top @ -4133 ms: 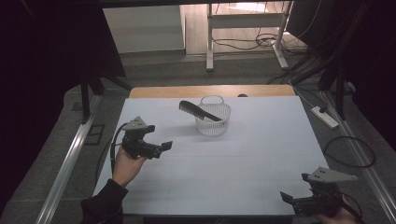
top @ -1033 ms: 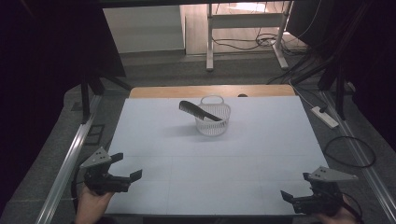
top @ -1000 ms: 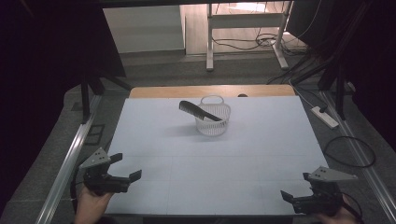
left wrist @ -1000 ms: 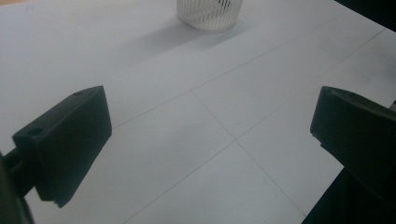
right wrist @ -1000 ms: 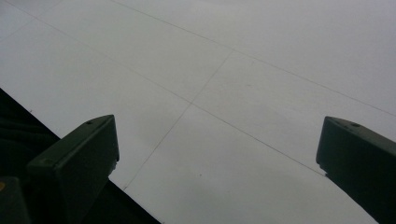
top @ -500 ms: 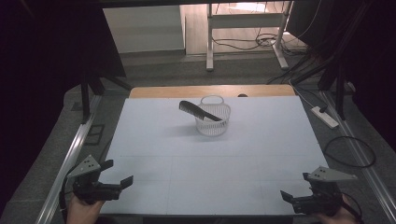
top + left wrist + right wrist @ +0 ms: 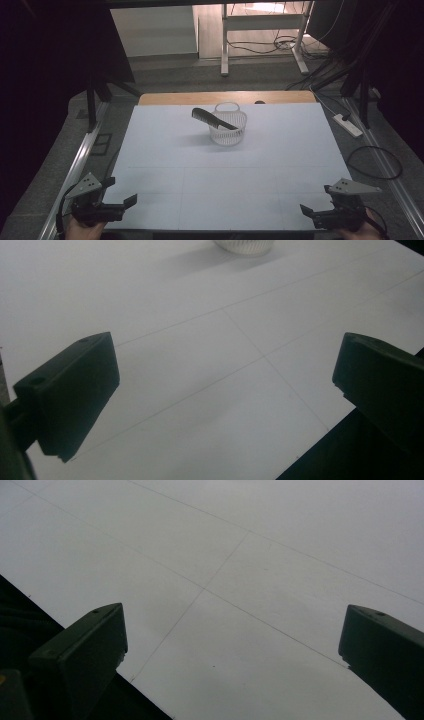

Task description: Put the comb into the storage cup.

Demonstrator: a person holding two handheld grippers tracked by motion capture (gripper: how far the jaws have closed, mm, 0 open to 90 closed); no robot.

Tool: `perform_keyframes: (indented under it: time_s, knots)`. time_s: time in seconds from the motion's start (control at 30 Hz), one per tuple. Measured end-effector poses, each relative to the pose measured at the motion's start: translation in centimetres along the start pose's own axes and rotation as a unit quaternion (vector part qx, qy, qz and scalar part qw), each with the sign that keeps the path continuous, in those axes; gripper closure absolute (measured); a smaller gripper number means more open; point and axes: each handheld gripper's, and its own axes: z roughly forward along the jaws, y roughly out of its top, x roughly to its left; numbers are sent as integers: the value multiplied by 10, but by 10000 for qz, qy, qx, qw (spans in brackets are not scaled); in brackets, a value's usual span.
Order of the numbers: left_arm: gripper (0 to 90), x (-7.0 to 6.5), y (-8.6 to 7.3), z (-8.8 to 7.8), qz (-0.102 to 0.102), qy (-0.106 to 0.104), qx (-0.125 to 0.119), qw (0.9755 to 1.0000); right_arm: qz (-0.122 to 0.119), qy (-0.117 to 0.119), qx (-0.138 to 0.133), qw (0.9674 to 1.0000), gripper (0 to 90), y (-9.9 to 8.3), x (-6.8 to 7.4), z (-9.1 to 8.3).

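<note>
- High view: a small clear ribbed basket [image 7: 228,131] stands on the white table [image 7: 280,150], toward the far edge and about midway between its left and right edges.
- A black comb [image 7: 212,118] lies tilted across the basket's rim; one end sits inside it, the other sticks out past the rim toward the far left corner.
- Whether anything else lies inside the basket is hard to make out through its ribbed wall.
- A strip of bare wood runs along the far edge, beyond the white sheet.
- The left gripper [image 7: 120,206] hangs at the near left corner, jaws apart and holding nothing, well apart from basket and comb.
- The right gripper [image 7: 309,214] hangs at the near right corner, jaws likewise apart and holding nothing.
- The hands gripping both tools are cut off by the bottom of the high view.
- Left gripper view: the two black jaws stand wide over bare white sheet with faint ruled lines; the table's edge cuts across the lower right, dark below it. The basket [image 7: 243,246] is cut off at the top, so just its base shows.
- Right gripper view: the jaws are wide apart over bare ruled sheet, the table's edge crossing the lower left corner.
</note>
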Motion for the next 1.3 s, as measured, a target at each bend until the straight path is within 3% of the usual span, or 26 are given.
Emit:
perform_keyframes:
  time_s: [0.37, 0.9, 1.3]
  knots:
    - [0, -4, -4, -3, 56, 114, 127, 9998, -20, -46, 10, 10000, 0, 0, 1, 0]
    - [0, -10, -8, 5, 137, 173, 544, 9983, -43, -87, 38, 9999, 0, 0, 1, 1]
    - [1, -12, -6, 16, 226, 279, 1079, 9935, -71, -155, 147, 9997, 0, 1, 3, 3]
